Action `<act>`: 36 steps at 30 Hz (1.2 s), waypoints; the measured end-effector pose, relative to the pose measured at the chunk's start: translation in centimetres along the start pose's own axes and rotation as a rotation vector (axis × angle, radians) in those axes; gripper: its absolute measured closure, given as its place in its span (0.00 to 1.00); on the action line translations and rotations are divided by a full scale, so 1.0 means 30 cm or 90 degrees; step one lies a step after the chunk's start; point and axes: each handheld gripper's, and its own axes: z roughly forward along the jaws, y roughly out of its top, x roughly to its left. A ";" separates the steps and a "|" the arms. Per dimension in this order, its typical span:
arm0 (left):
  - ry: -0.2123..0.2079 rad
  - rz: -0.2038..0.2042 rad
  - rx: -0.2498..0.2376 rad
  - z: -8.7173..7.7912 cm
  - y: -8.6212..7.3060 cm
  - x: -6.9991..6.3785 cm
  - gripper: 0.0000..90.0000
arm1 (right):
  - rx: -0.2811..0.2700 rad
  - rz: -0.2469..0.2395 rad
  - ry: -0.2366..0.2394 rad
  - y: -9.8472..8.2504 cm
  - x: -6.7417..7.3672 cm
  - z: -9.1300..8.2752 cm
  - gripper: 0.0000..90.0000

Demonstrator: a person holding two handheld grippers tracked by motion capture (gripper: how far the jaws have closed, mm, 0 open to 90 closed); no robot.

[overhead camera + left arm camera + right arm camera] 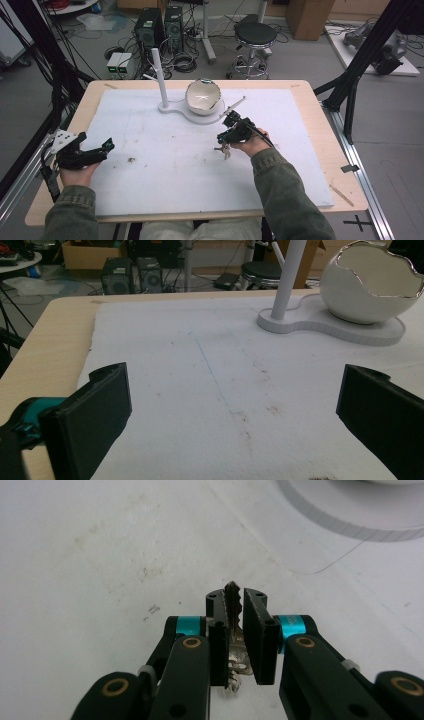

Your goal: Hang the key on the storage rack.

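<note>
The right gripper (235, 630) is clamped on a small metal key (232, 602), toothed edge showing between the flat black pads, its long axis running along the jaws with the tip poking out past them, and more keys (224, 149) dangle under it above the right-middle of the counter (310, 107), which is pale wood covered by a scuffed white foam sheet (175, 165). The left gripper (95, 152) sits near the left edge with its jaws spread wide and nothing in them. Toward the far edge there's a glossy white cracked-egg bowl (367, 282) on a flat white base with a round upright post (289, 277).
</note>
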 end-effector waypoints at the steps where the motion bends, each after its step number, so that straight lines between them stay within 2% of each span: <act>1: 0.000 0.000 0.000 0.000 0.000 0.000 0.02 | 0.000 0.000 0.000 0.000 0.000 0.000 0.90; 3: 0.000 0.000 0.000 0.000 0.000 0.000 0.02 | -0.018 0.016 0.004 -0.006 -0.004 -0.021 0.90; 6: 0.001 0.000 0.000 0.000 0.000 -0.001 0.02 | -0.050 0.023 0.011 -0.012 -0.017 -0.052 0.90; 11: 0.000 0.001 -0.001 0.001 0.000 -0.002 0.02 | -0.077 0.053 0.029 -0.013 -0.028 -0.080 0.90; 18: 0.000 0.000 -0.001 0.001 0.000 -0.002 0.02 | -0.115 0.065 0.048 0.009 -0.031 -0.105 0.90; 26: -0.001 0.000 -0.001 0.000 0.000 -0.001 0.02 | -0.137 0.048 0.059 0.060 -0.013 -0.134 0.91; 36: -0.002 0.000 0.000 0.000 0.000 0.000 0.02 | -0.163 0.046 0.073 0.138 0.010 -0.152 0.91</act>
